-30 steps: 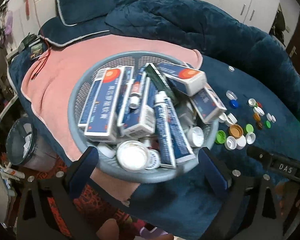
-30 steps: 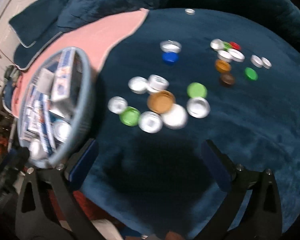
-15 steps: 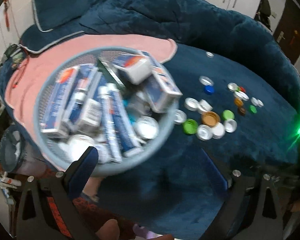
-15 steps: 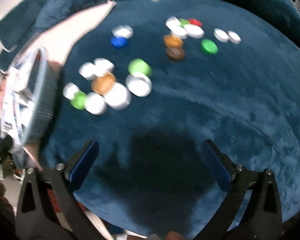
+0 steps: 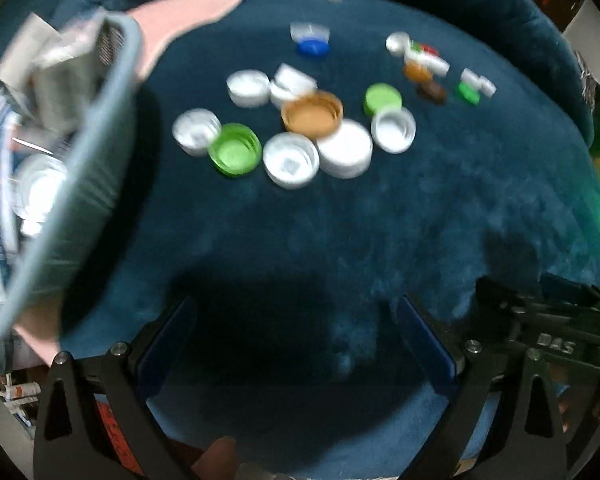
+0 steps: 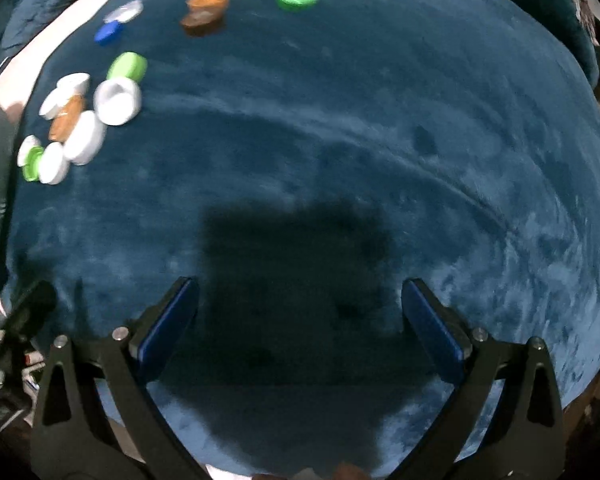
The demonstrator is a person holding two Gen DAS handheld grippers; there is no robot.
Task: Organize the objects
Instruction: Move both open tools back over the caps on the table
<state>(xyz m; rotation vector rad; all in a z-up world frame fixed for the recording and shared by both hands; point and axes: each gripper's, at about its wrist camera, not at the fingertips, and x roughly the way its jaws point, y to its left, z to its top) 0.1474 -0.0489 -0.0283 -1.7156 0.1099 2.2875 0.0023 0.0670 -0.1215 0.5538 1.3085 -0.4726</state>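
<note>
Left tongs [image 5: 296, 336] spread wide, nothing between the blue pads [image 5: 168, 340], hovering over bare dark blue plush blanket [image 5: 340, 220] with a shadow under them. Right tongs [image 6: 300, 320] also spread, empty, over an open stretch of the same blanket, well apart from the caps. Ahead of the left tongs: a cluster of bottle caps touching or nearly touching — orange cap [image 5: 312, 114] open side up in the middle, green cap [image 5: 235, 149] and white cap [image 5: 291, 160] in front of it, large white lid [image 5: 345, 149] just beside. Blue cap [image 5: 312, 47] farther back, and a smaller scatter of caps [image 5: 432, 68] to the far right, blurred. Grey-blue mesh basket [image 5: 96, 152] at the left edge, holding boxes and tubes, blurred; it sits partly on a pink cloth [image 5: 188, 12]. In the right wrist view the cap cluster [image 6: 80, 128] lies far left, more caps along the top edge.
</note>
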